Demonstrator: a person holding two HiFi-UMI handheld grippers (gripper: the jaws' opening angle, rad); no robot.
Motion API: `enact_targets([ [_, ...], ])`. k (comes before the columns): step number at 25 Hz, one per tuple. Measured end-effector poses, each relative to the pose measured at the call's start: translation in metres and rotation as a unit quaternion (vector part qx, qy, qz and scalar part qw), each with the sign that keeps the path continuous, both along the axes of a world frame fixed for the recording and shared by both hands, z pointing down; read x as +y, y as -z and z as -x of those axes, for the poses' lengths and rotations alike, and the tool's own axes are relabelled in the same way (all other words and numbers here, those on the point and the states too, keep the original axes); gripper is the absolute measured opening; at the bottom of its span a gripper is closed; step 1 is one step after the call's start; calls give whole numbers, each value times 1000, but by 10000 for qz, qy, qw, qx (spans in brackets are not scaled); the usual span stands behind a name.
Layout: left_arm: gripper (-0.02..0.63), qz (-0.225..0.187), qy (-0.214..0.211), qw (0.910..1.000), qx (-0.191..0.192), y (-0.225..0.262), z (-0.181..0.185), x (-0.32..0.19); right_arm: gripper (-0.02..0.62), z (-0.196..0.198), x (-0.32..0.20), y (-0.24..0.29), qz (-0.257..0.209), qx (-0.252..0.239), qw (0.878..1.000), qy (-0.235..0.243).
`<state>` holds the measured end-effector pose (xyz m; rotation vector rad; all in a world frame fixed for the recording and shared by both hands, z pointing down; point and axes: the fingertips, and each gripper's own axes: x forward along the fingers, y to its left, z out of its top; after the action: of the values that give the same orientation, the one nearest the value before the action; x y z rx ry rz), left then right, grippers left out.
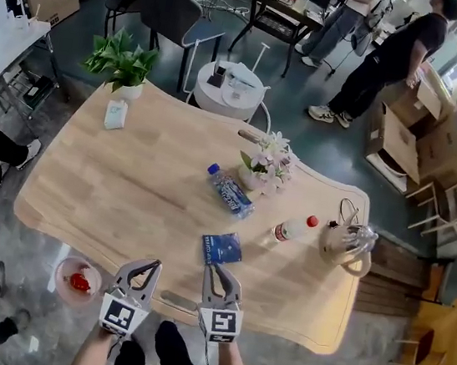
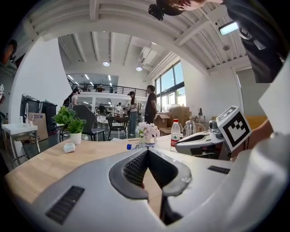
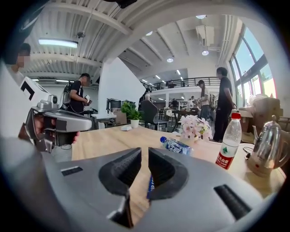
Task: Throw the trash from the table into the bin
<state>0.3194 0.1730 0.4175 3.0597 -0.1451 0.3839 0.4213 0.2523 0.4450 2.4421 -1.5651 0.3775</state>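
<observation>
While near-level, hand-held grippers (image 1: 153,265) (image 1: 214,271) abreast, forward

On the tabletop (image 1: 125,197), a potted plant (image 1: 120,64) stands at the far left corner, with a small container (image 1: 116,114) just before it. A flower vase (image 1: 264,167) stands right of the middle, and a lying bottle (image 1: 229,191) rests just before it. Towards the right edge stand a capped bottle (image 1: 293,228) and, right of it, a kettle (image 1: 345,243). A flat packet (image 1: 222,248) lies close to the near edge, just beyond the right gripper (image 1: 216,272). The left gripper (image 1: 149,264) is to its left at that edge. A bin (image 1: 62,268) sits on the floor off the near left corner.
</observation>
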Motion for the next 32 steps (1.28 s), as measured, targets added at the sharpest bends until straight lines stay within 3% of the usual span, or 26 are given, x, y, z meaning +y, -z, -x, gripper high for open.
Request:
enact_targets([
  [11, 6, 69, -259, 9995, -166, -24, -48, 10, 70, -45, 24, -39, 298, -274, 9986, -330],
  [16, 6, 96, -355, 9990, -242, -37, -66, 11, 111, -55, 21, -57, 421, -487, 9975, -287],
  [19, 6, 152, -396, 9988, -257, -43, -76, 12, 169, -58, 19, -72, 605, -693, 9956, -200],
  [25, 6, 182, -462, 9982, -324, -54, -86, 11, 380, -63, 19, -107, 1022, -1271, 9863, -255],
  [28, 6, 211, -478, 9980, -369, -58, -88, 10, 426, -64, 16, -118, 1185, -1396, 9825, -331],
  [32, 6, 215, -476, 9978, -400, -63, -92, 7, 442, -72, 11, -129, 1330, -1445, 9794, -473],
])
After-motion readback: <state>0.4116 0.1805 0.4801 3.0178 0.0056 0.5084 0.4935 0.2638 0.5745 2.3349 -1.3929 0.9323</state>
